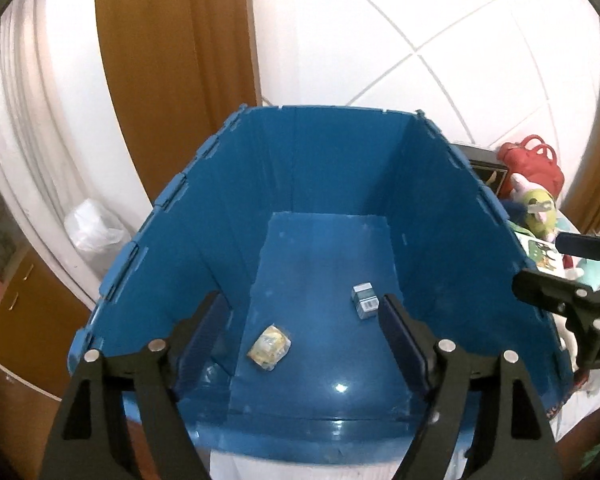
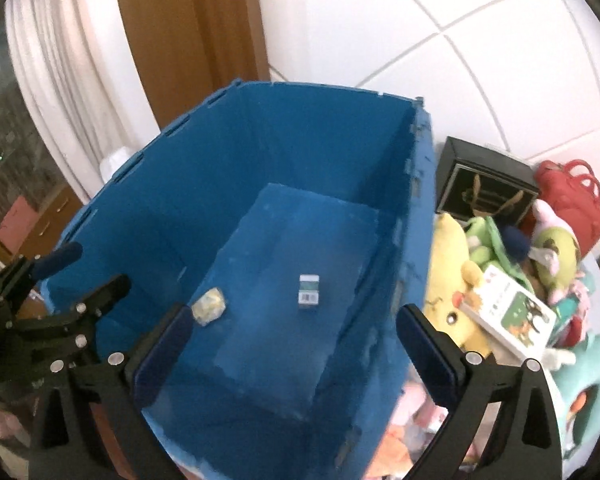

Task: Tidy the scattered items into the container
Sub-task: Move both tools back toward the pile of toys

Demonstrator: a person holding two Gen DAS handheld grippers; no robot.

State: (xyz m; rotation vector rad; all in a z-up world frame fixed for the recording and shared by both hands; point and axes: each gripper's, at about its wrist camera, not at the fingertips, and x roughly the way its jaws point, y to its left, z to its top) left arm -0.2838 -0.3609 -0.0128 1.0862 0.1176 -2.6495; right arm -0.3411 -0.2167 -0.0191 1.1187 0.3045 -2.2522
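Both tongs are spread wide with nothing between the pads: the left gripper (image 1: 302,340) hangs over the near edge of the big blue corrugated-plastic bin (image 1: 204,240), and the right gripper (image 2: 296,344) sits just to its right, straddling the bin's right wall.

Straight ahead of the left tongs, down on the bin floor, there's a small crinkly yellow-white wrapped packet (image 1: 269,346) and, nearer its right finger, a little grey-and-white cardboard box with a barcode (image 1: 365,304). So two items are already in.

Everything else is piled outside, to the right of the right tongs: a yellow plush toy (image 2: 452,280), a thin white hardcover picture book (image 2: 508,316) lying on the plush, a green plush (image 2: 556,252), a red handbag (image 2: 576,196) and a black gift bag with gold trim (image 2: 484,188) further ahead.

My guess is the plushies are light and squishy, so pinch a fat bit of body and they'll compress instead of slipping. The book looks stiff and glossy, probably slick, so I'd grab it across the spine edge. The handbag's handles seem like the obvious grab point.
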